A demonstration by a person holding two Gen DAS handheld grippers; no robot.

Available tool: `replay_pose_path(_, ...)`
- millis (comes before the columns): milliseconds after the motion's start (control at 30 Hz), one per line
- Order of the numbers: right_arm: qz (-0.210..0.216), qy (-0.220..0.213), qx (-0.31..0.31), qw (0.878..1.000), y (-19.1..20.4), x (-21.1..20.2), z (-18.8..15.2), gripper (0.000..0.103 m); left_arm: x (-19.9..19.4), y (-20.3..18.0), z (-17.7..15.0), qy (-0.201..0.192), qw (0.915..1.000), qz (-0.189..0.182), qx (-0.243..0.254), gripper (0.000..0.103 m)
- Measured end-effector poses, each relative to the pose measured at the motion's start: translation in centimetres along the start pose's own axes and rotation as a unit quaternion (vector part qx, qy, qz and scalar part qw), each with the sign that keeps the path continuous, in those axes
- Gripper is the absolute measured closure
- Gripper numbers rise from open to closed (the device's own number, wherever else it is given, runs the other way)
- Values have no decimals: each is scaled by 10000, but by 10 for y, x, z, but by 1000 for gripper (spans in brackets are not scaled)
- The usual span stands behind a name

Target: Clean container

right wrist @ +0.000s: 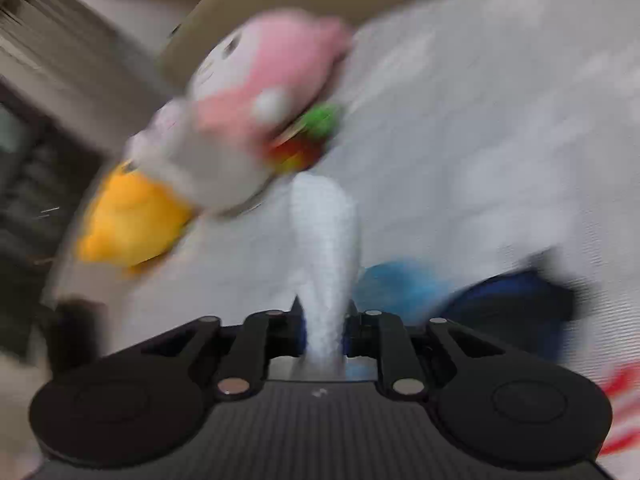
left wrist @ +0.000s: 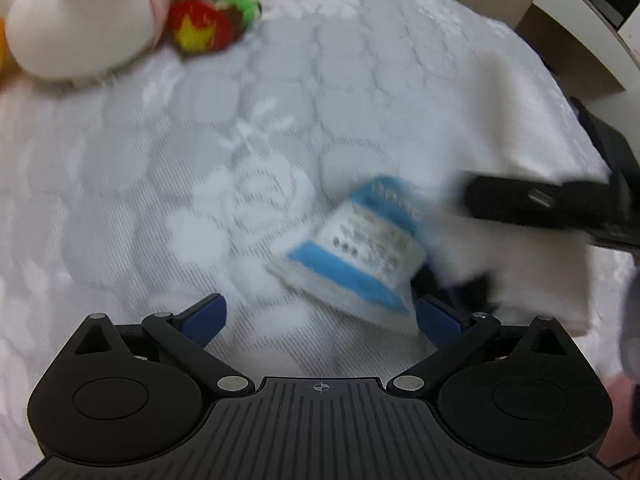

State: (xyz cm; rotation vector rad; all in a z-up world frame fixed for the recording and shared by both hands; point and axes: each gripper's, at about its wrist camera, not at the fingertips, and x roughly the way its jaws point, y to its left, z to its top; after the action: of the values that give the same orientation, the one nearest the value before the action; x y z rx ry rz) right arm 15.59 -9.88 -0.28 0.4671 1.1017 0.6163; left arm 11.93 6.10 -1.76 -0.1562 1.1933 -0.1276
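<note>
While its blue-padded jaws stand spread wide, the left gripper (left wrist: 320, 312) hangs over a white quilted mattress cover (left wrist: 248, 152) with nothing clamped between them. A small plastic container (left wrist: 356, 248), tub-shaped with a blue-and-white printed label, lies tipped on its side just beyond the right-hand pad (left wrist: 438, 320), close against it; motion blur hides whether they touch. Past the container, the dark body of the right gripper (left wrist: 536, 208) reaches in from the right edge beside a sheet of white paper towel (left wrist: 520, 152).

In the right wrist view, the right gripper (right wrist: 325, 320) has its jaws drawn nearly together, pinching a bunched white paper towel (right wrist: 326, 248) that rises in a column from between the pads. The container (right wrist: 396, 284) shows as a blue smear just right of the towel, with the left gripper (right wrist: 520, 292) a dark blur beside it. Farther off on the cover lie a white-and-pink plush toy (right wrist: 256, 96), an orange plush piece (right wrist: 128, 220) and a small red, yellow and green plush (right wrist: 308, 140).
</note>
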Motion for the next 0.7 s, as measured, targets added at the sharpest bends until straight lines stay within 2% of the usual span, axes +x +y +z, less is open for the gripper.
replay_pose_path(33,78,246,66,9996,2,15,3,84,6,-1,-1,71,9999,45,57,0)
replay_pose_path(100,-461,423,-208,9978,4,37,1,84,20,-1,-1,257,9996,59,140,0)
replay_pose_path(133,-769,411,-414,9953,4,42,-2,89,27,-1,0,361,9992,31,167,0)
replay_pose_path(167,-820,321,-462,9950,1,41,-5,94,32,0,2,436,9989,-41,183,0)
replay_pose_path(300,-1035,-98,-426,9937,-15,28,-11,92,48,8,16,499,9985,-219,82,0)
replay_pose_path(367,-1401,-276,-357,9891,-24,23,-13,85,51,14,23,484,9986,-234,-13,0)
replay_pose_path(467,-1872,-419,-343,9808,-36,17,-10,88,51,16,24,446,9987,-261,-25,0)
replay_pose_path(533,-2135,-545,-293,9750,-43,17,-1,85,51,15,23,424,9989,-216,51,0)
replay_pose_path(600,-2180,-675,-179,9734,-49,15,4,85,51,9,20,416,9989,-94,209,0)
replay_pose_path(700,-1915,-841,-77,9779,-51,6,8,85,53,2,17,429,9983,47,391,0)
